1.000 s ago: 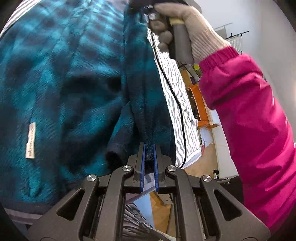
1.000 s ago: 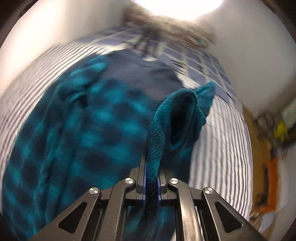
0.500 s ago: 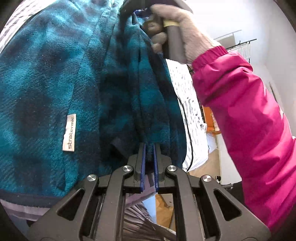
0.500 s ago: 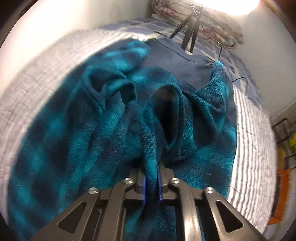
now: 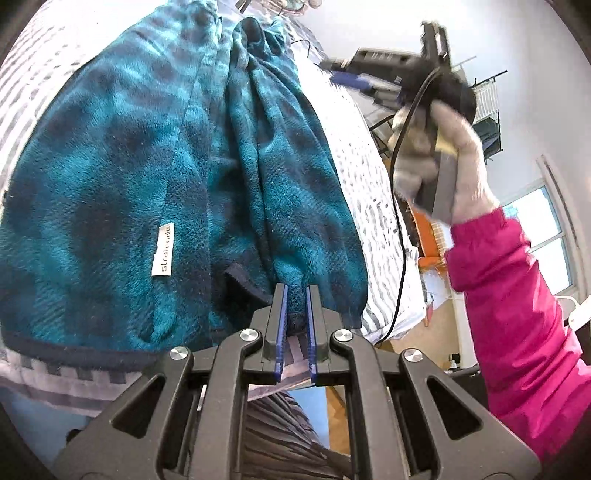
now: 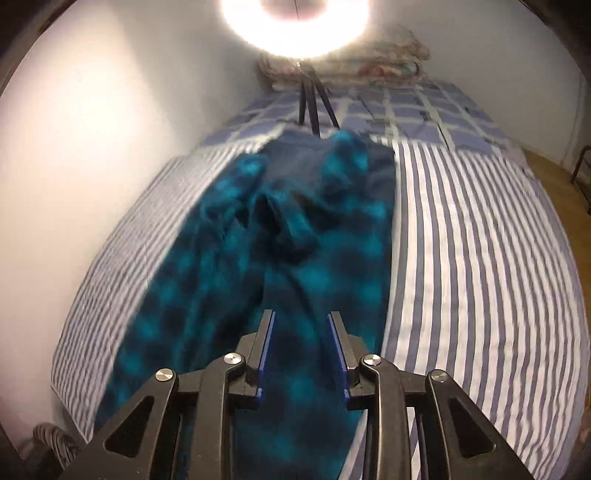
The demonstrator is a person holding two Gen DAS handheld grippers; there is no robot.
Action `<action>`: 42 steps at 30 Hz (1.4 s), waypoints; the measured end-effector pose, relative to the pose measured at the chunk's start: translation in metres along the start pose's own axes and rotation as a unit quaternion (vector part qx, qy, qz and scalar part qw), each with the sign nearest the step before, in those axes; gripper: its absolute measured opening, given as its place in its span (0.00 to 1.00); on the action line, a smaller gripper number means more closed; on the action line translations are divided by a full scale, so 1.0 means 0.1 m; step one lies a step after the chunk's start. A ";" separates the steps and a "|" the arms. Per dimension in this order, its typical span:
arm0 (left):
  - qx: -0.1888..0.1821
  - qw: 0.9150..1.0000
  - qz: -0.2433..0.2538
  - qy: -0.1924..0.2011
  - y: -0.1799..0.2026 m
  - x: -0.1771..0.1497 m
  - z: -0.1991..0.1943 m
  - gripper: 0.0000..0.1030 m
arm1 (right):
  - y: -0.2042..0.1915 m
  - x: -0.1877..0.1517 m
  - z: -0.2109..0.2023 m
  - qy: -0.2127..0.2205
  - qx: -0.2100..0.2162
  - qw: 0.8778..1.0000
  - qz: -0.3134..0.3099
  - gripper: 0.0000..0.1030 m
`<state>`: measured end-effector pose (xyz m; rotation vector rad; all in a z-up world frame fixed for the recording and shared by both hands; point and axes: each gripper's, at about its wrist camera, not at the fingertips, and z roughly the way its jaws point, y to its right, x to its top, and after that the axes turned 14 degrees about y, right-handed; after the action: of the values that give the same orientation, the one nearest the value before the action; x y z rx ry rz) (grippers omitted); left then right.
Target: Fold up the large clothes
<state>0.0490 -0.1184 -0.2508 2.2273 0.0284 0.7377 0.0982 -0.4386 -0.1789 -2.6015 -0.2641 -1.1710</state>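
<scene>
Closest to me, my left gripper (image 5: 294,295) is clenched on a dark-edged fold of the teal plaid fleece garment (image 5: 122,177), its blue pads pinching the cloth tight. Just left of that grip a white label (image 5: 163,249) is sewn onto the fleece, and the navy hem (image 5: 74,350) runs along the near edge of the striped bedsheet (image 5: 365,184). My right gripper (image 6: 302,325) hovers above the same garment with its jaws opening; fleece shows in the gap below, but the pads press on nothing. From the left wrist view, my right hand (image 5: 439,155) in a pale knit glove holds that gripper's handle off to the side over the bed, a black cable (image 5: 400,229) trailing down from it and a pink sleeve (image 5: 517,314) behind. Farther on, the garment lies rumpled lengthwise down the striped sheet. Beyond it come a blue checked blanket (image 6: 406,107), thin black tripod legs (image 6: 314,107), a heap of patterned bedding (image 6: 369,62) at the wall, and a glaring round light (image 6: 295,22).
</scene>
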 end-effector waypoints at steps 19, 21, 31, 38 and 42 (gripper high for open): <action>0.026 0.999 0.032 -0.029 0.12 0.16 0.37 0.04 | 0.08 -0.39 -0.11 -0.012 0.024 0.999 0.038 0.29; 0.028 0.998 0.045 -0.015 0.15 0.15 0.31 0.04 | 0.10 -0.39 -0.09 -0.013 0.019 0.999 0.038 0.29; 0.081 0.996 0.040 0.000 -0.16 0.04 0.08 0.03 | -0.19 -0.63 0.30 -0.035 0.049 0.998 0.016 0.32; 0.065 0.996 0.065 -0.008 -0.05 0.08 0.10 0.04 | -0.30 -0.72 0.31 -0.048 0.018 0.998 -0.040 0.31; 0.054 0.995 0.087 0.014 -0.01 0.15 -0.24 0.04 | -0.32 -0.77 -0.11 -0.031 0.043 0.998 -0.036 0.30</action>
<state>0.0490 -0.0980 -0.2306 2.3437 -0.1157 0.8806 0.0313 -0.4155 -0.2247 -2.5751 -0.4152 -1.0766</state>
